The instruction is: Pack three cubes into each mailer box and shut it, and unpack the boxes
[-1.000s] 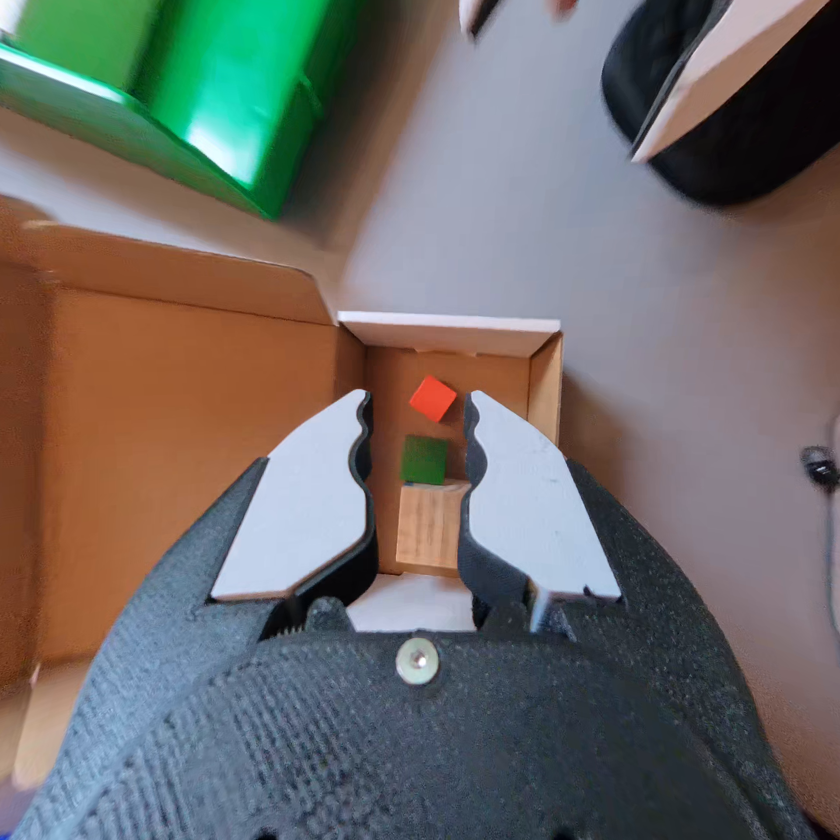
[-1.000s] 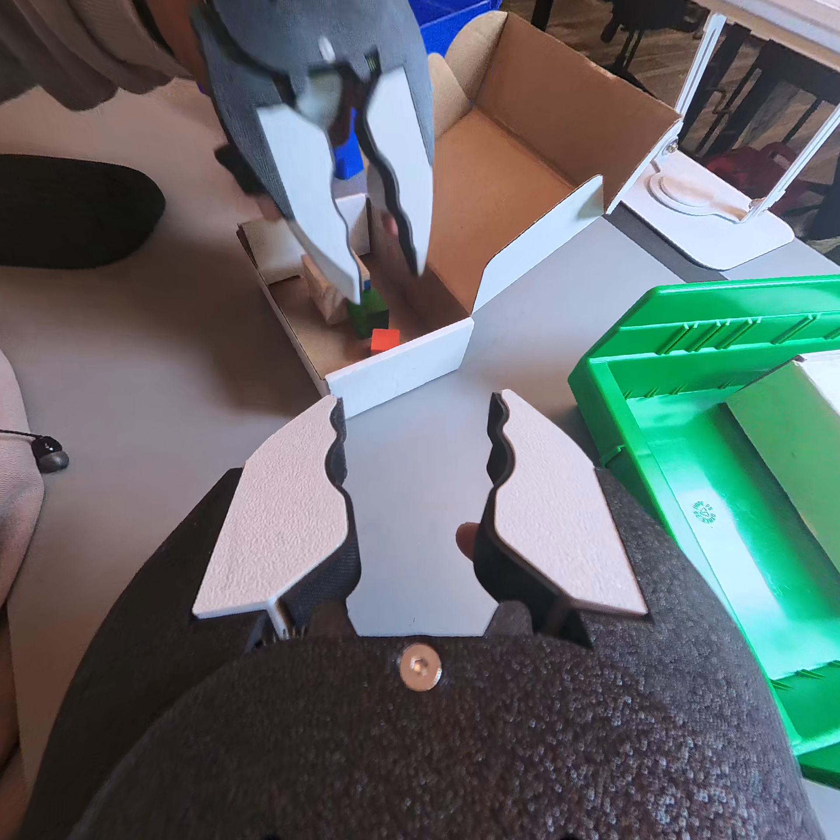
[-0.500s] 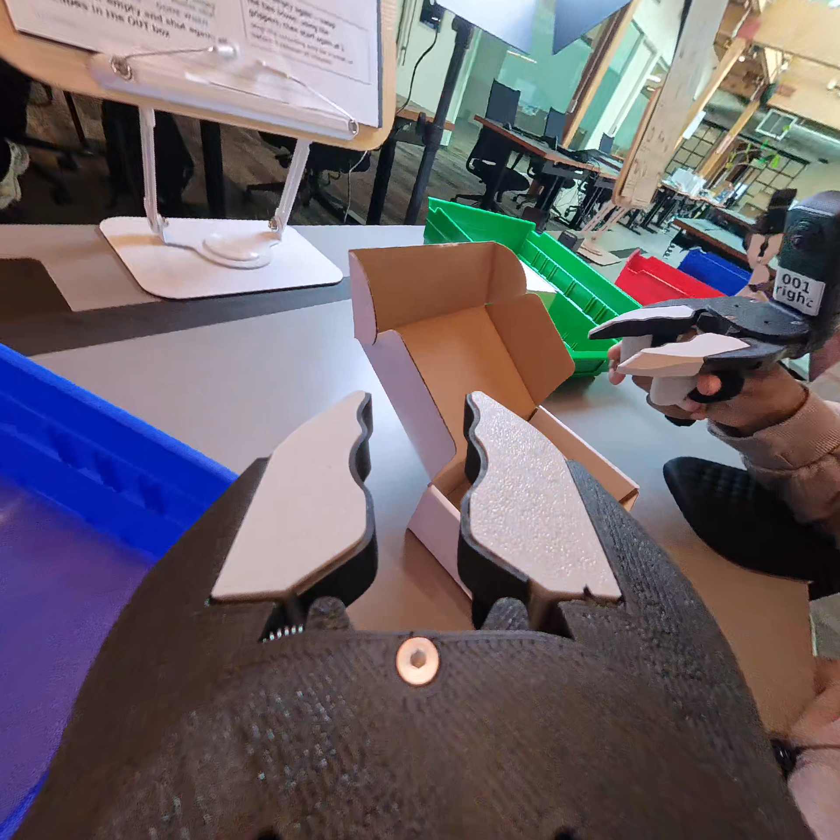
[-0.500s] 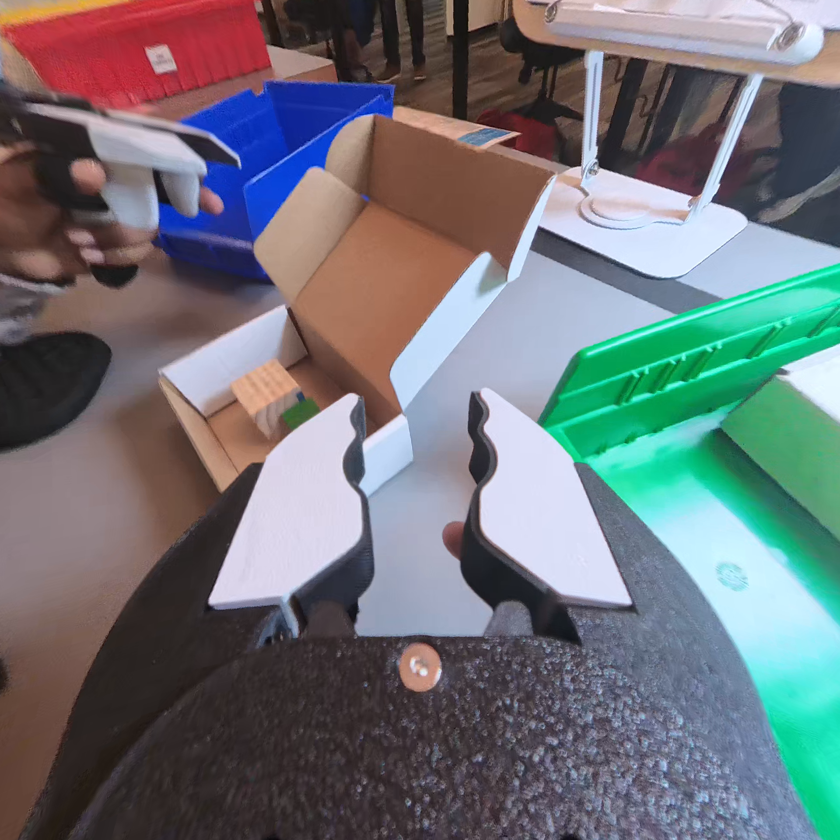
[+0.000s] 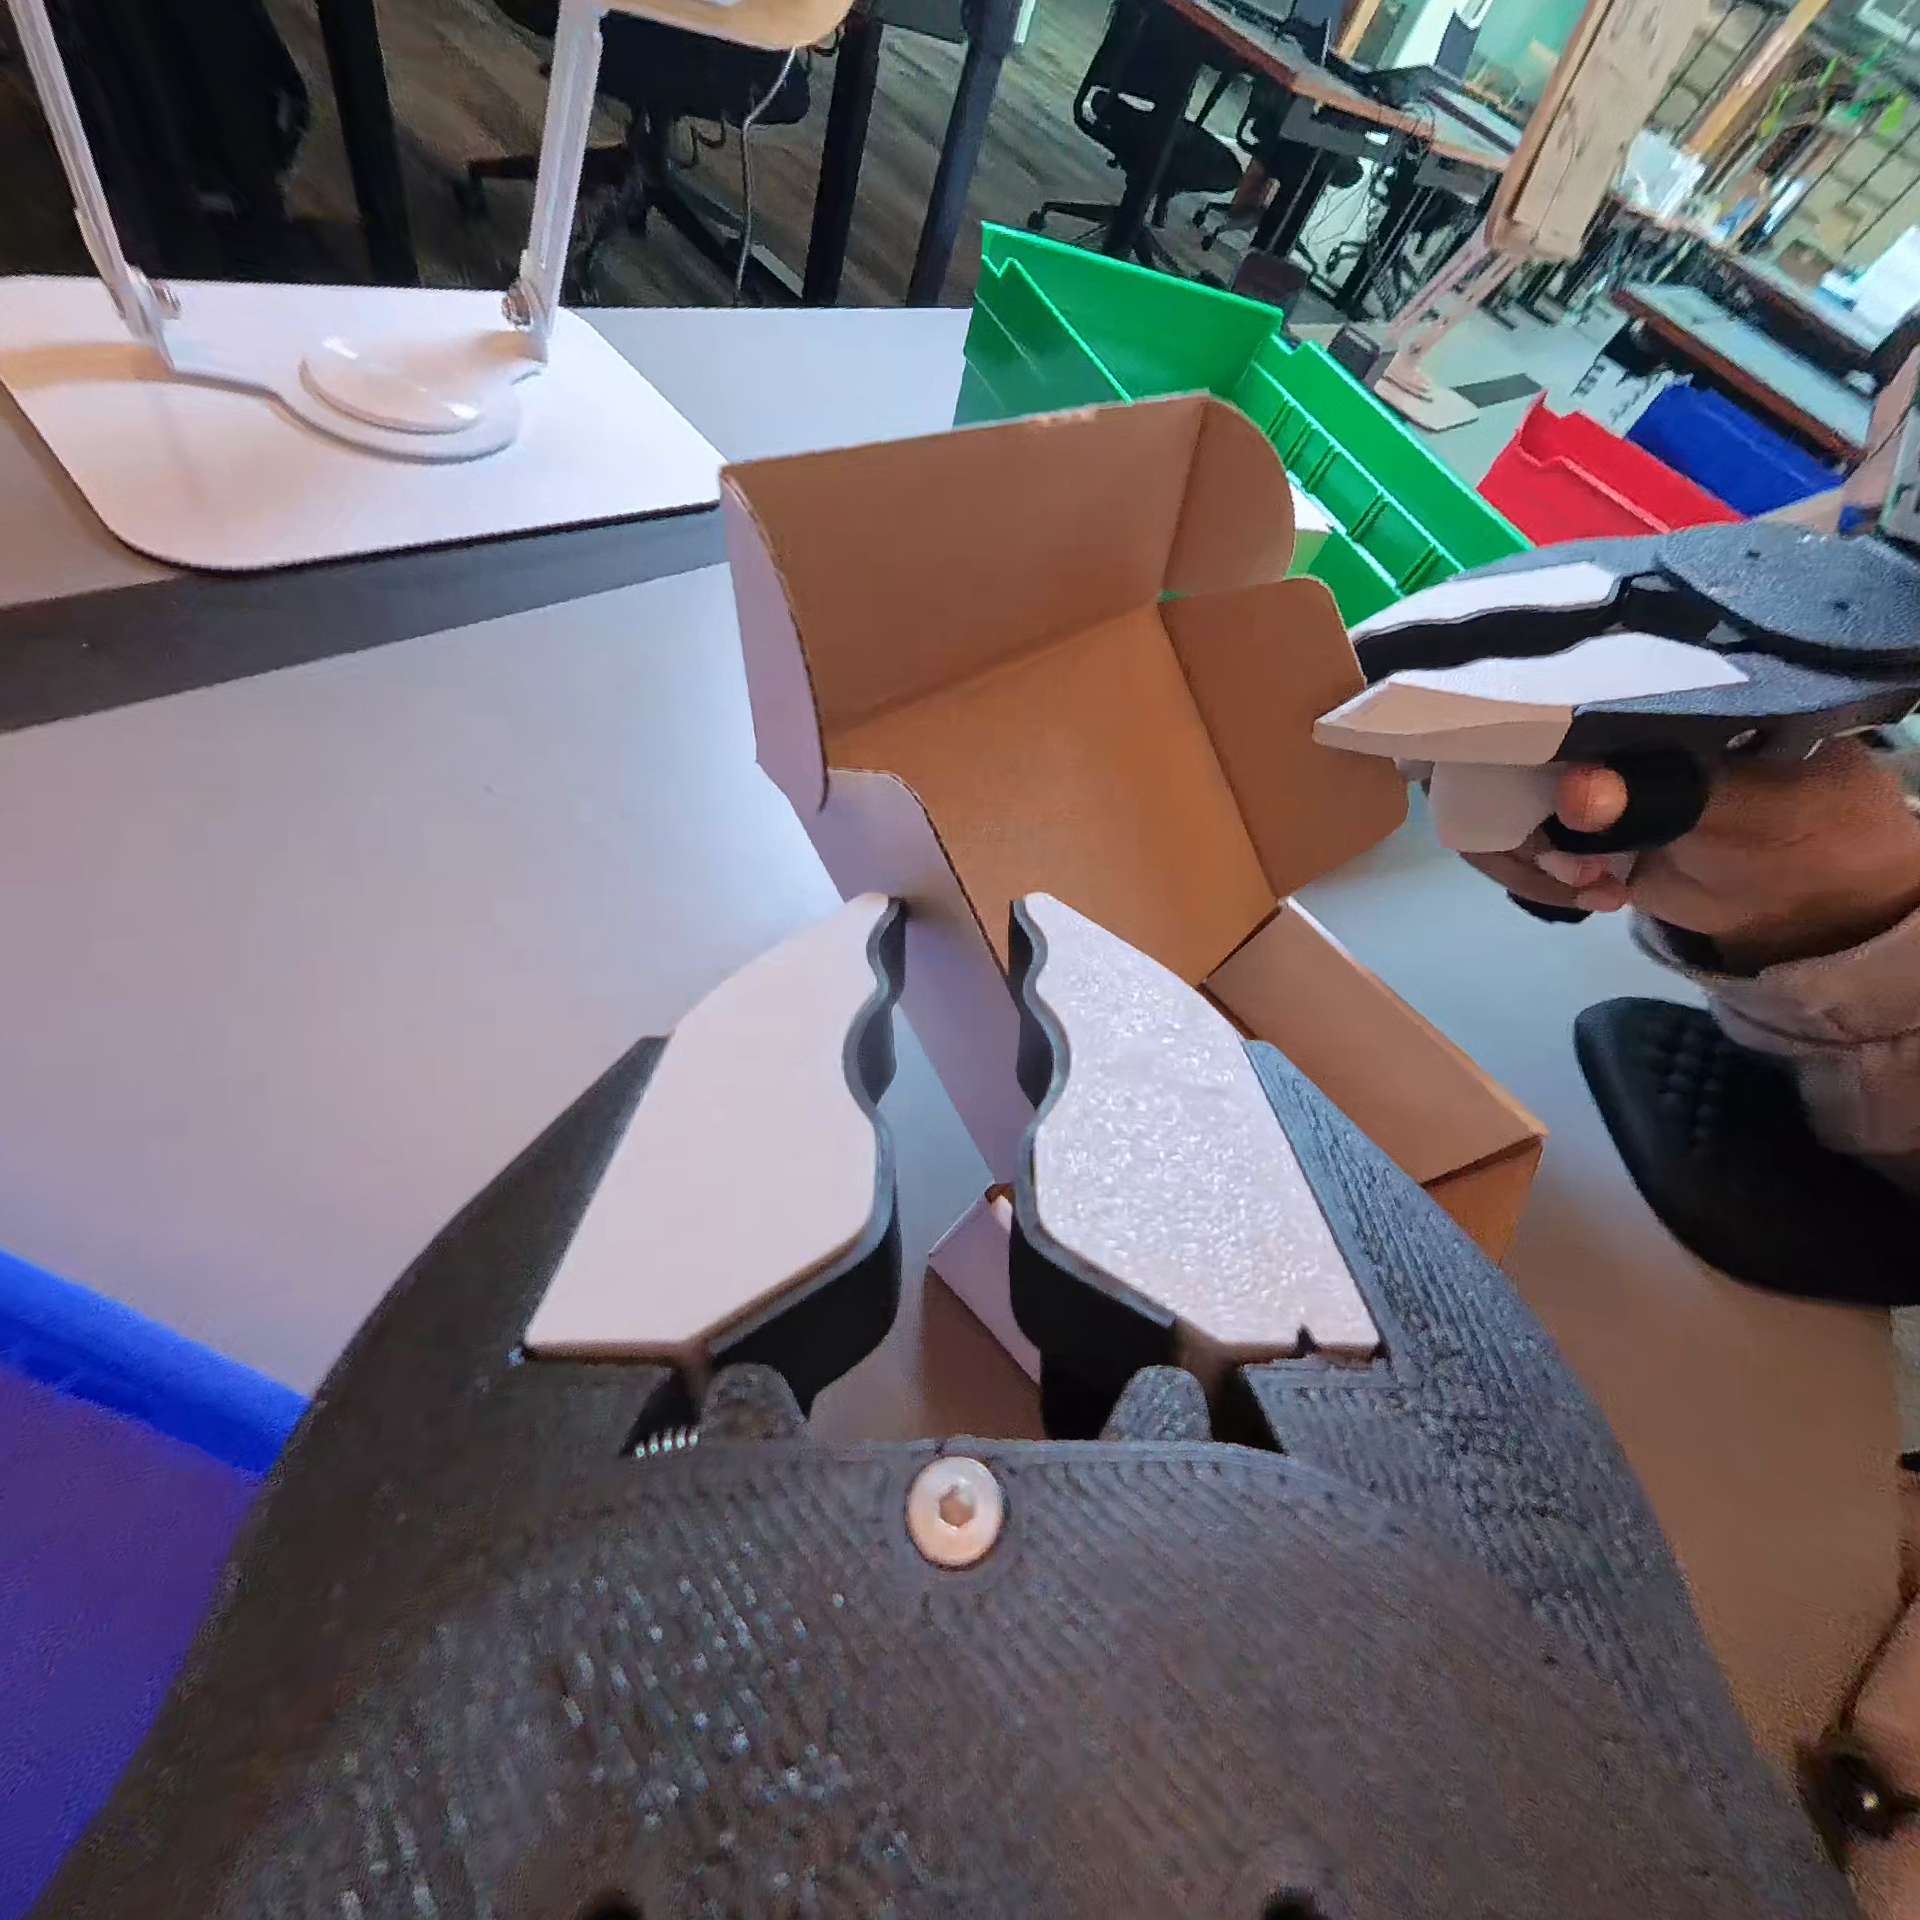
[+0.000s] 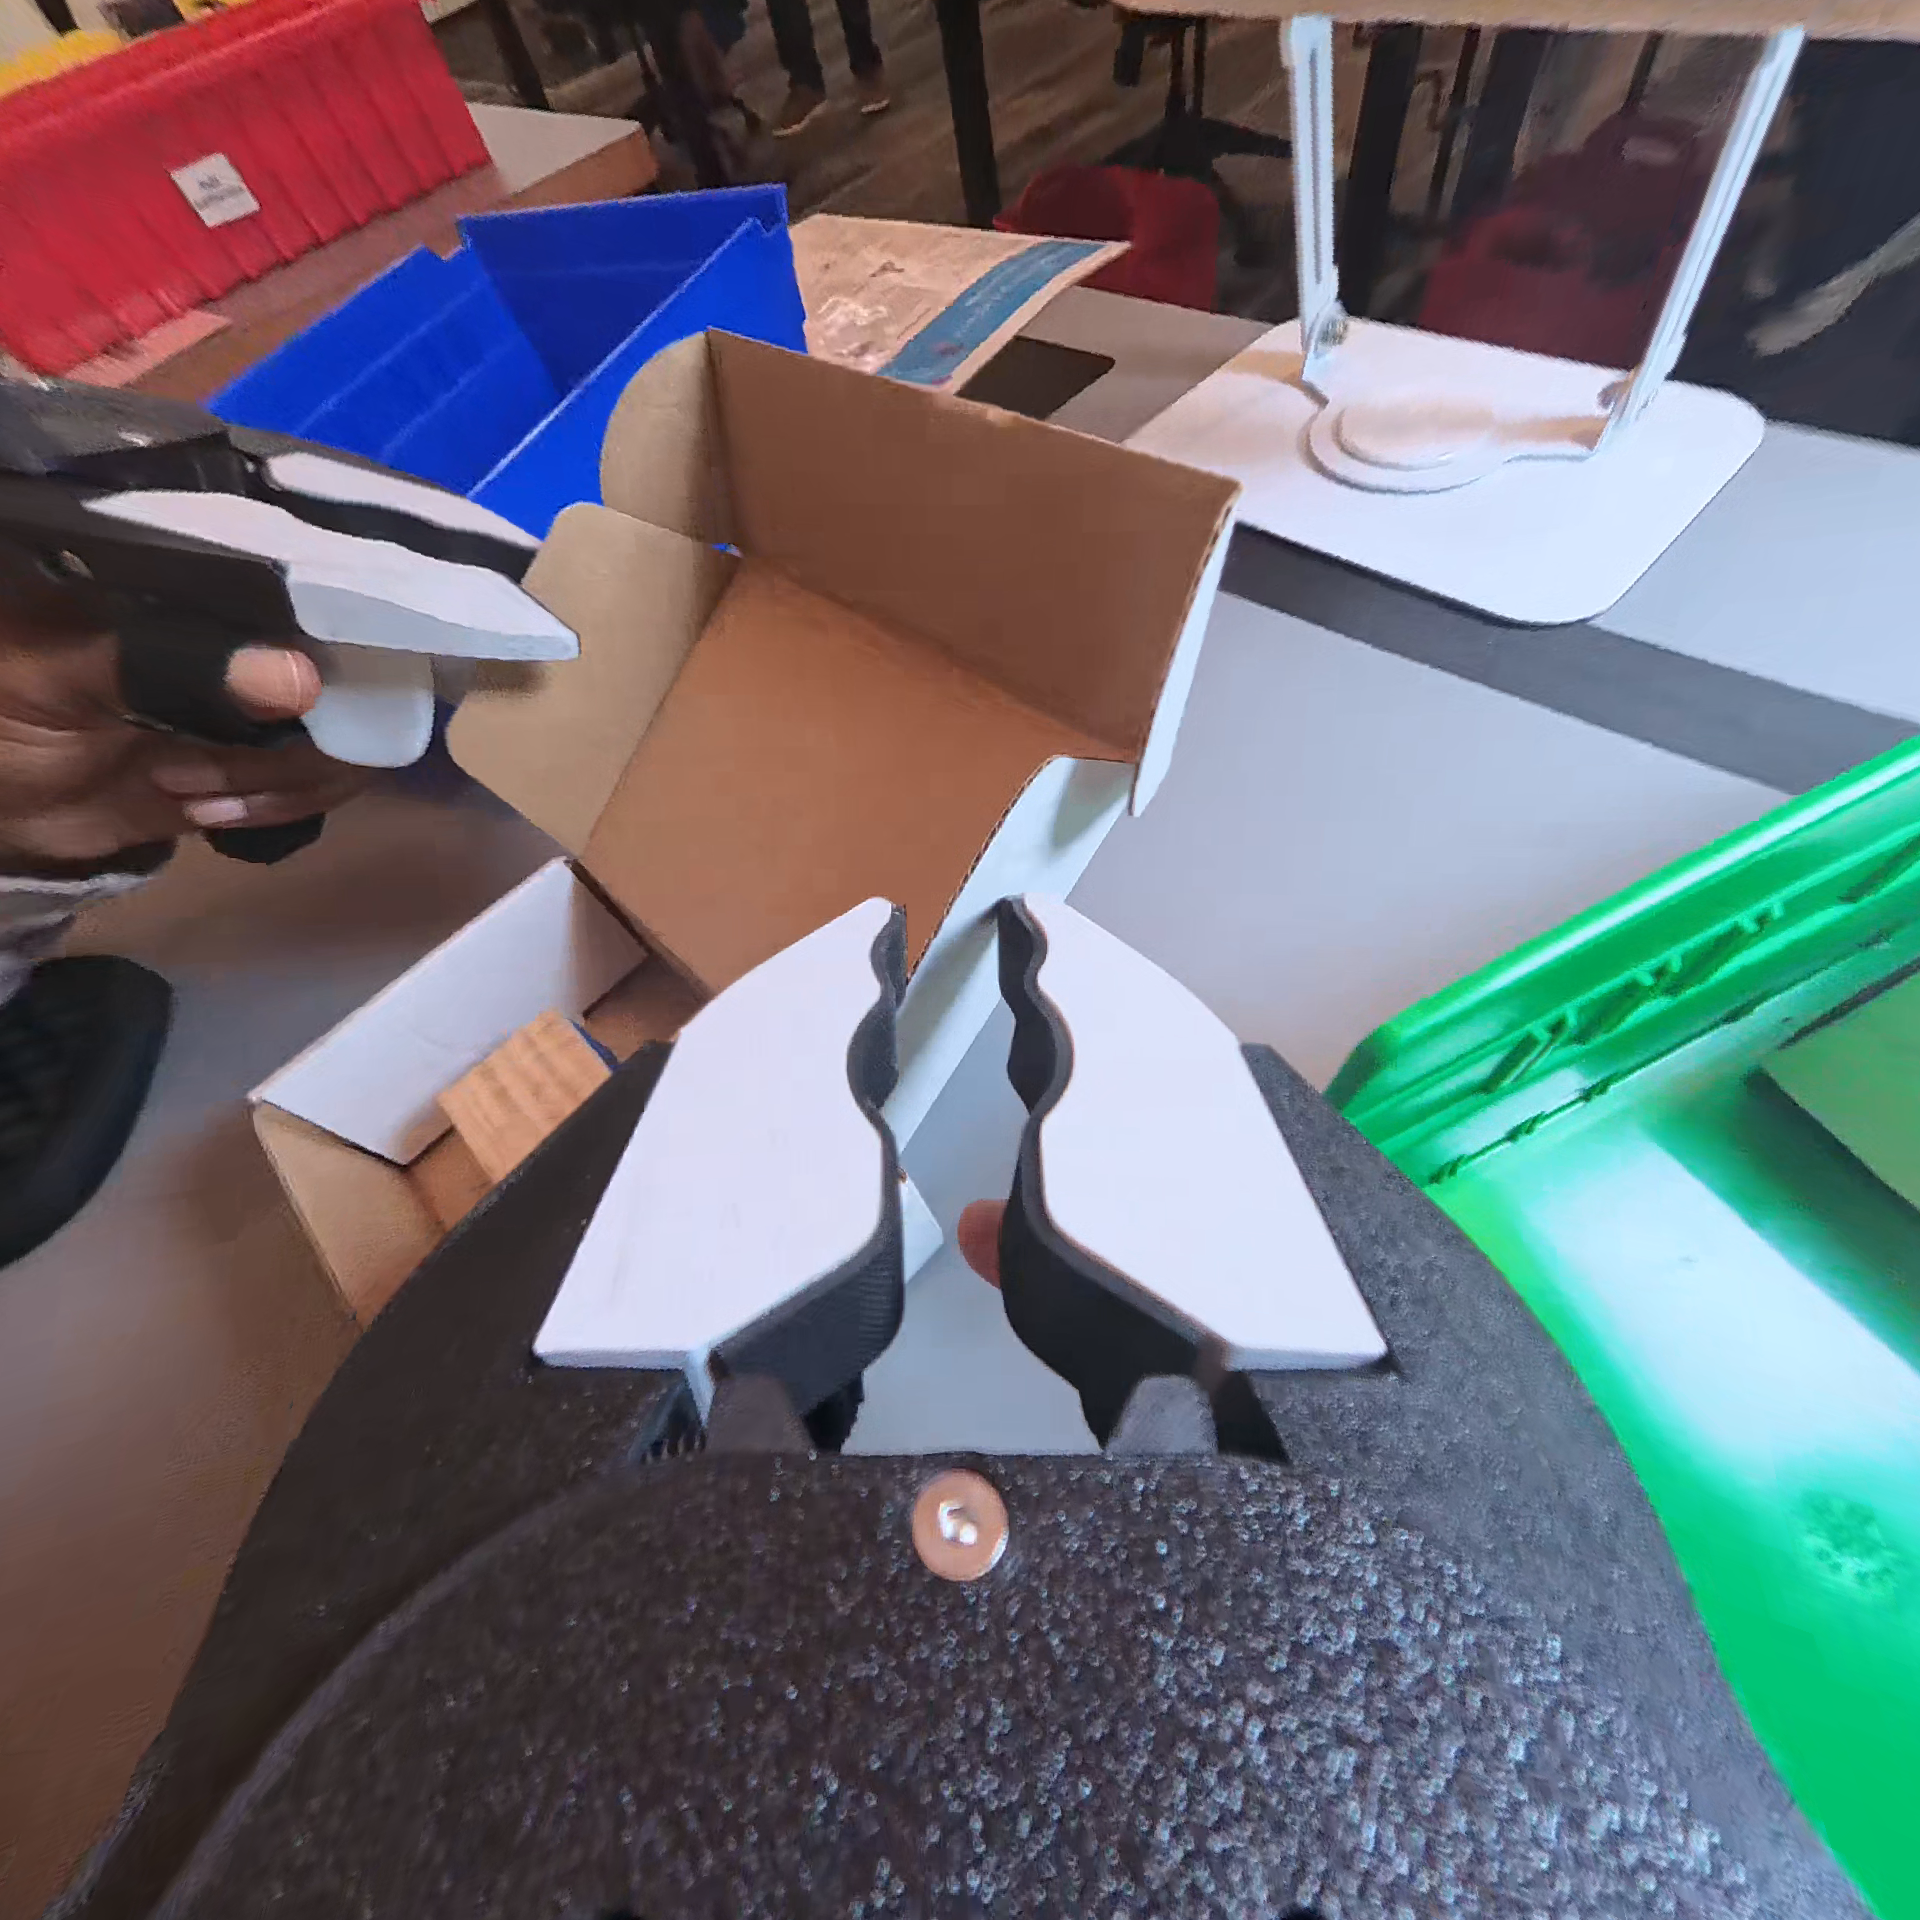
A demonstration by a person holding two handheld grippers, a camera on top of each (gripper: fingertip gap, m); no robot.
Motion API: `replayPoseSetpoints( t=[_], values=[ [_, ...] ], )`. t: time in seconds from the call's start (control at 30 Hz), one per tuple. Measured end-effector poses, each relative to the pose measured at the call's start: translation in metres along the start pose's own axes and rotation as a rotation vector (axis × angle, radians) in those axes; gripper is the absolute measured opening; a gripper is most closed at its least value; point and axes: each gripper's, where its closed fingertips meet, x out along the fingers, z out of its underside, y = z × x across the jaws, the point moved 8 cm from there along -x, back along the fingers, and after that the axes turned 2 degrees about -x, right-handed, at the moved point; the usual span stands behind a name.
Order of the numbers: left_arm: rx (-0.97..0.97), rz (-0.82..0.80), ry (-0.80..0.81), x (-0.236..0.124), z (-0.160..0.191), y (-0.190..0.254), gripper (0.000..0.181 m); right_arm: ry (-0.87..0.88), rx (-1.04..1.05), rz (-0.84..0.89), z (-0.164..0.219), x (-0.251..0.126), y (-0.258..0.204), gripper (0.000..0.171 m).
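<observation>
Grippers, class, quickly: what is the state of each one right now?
Left gripper: open, holding nothing, fingers beside the mailer box lid.
Right gripper: open, holding nothing.

Each wrist camera looks forward over its own fingers, low and close. They face each other across the open mailer box [image 5: 1049, 727], which both views share.

Both views are brightly and evenly lit by daylight, and only soft shadows are cast on the grey table [image 5: 364, 935] beneath the open cardboard box [image 5: 1039, 727]. Glare is seen on the green bin [image 6: 1662, 1299] and on the white stand base [image 5: 343, 416], where detail is washed out. Straight lines are bent toward the edges by the wide lenses, and motion blur is noticed on the green bin, the box front and the far background of the right wrist view.
</observation>
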Motion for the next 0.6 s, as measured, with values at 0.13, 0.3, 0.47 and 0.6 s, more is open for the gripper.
replayPoseSetpoints(
  t=[0.13, 0.3, 0.47, 0.6],
  values=[
    [0.228, 0.023, 0.064, -0.018, 0.006, 0.021, 0.019, 0.117, -0.221, 0.034, 0.007, -0.016, -0.014, 0.016],
    [0.530, 0.111, 0.095, -0.040, 0.037, 0.055, 0.022, 0.214, -0.440, -0.025, 0.035, -0.044, -0.038, 0.018],
    [0.692, 0.141, 0.017, -0.050, 0.064, 0.073, 0.033, 0.161, -0.521, -0.116, 0.057, -0.056, -0.058, 0.025],
    [0.729, 0.230, -0.053, -0.058, 0.079, 0.072, 0.038, 0.085, -0.540, -0.252, 0.068, -0.064, -0.058, 0.036]
  ],
)
